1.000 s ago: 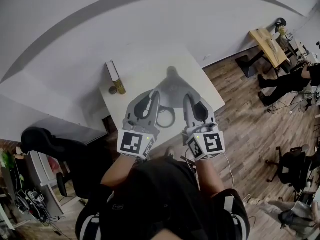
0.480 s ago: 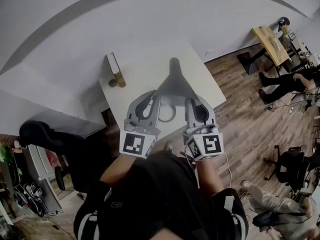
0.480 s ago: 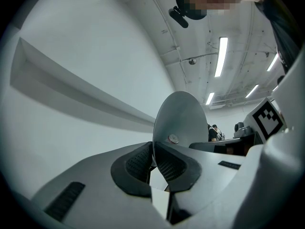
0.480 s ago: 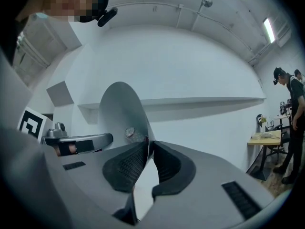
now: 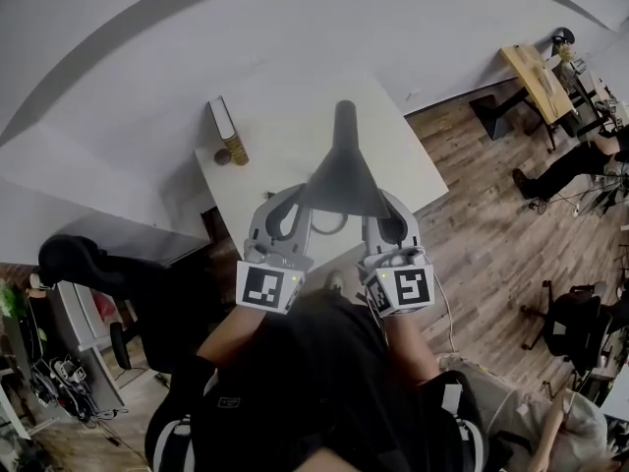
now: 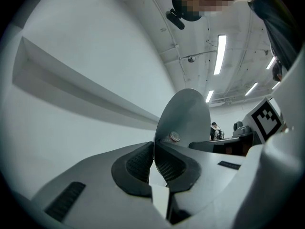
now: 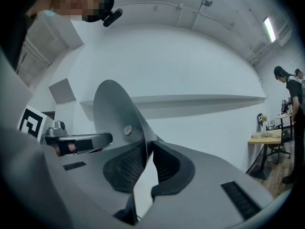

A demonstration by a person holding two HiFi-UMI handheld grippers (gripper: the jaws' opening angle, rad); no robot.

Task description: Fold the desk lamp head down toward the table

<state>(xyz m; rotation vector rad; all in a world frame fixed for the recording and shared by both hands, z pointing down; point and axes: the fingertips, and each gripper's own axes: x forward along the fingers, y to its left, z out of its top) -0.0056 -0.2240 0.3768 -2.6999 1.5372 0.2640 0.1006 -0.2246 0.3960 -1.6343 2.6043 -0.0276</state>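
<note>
The lamp head point(image 5: 342, 175) is held above the tabletop point(image 5: 263, 146), its long axis pointing away from the person. Its rim is clamped on one side by the left hand-held gripper point(image 6: 153, 156) and on the other by the right hand-held gripper point(image 7: 145, 159), both equally near. The base is probably hidden beneath.

i'm looking at an open office or lab: out to the right of my right gripper point(image 5: 381, 203) are plank flooring point(image 5: 482, 224), a wooden desk point(image 5: 536, 82) and a rolling office chair point(image 5: 568, 330), with strip lights point(image 6: 220, 55) overhead.
</note>
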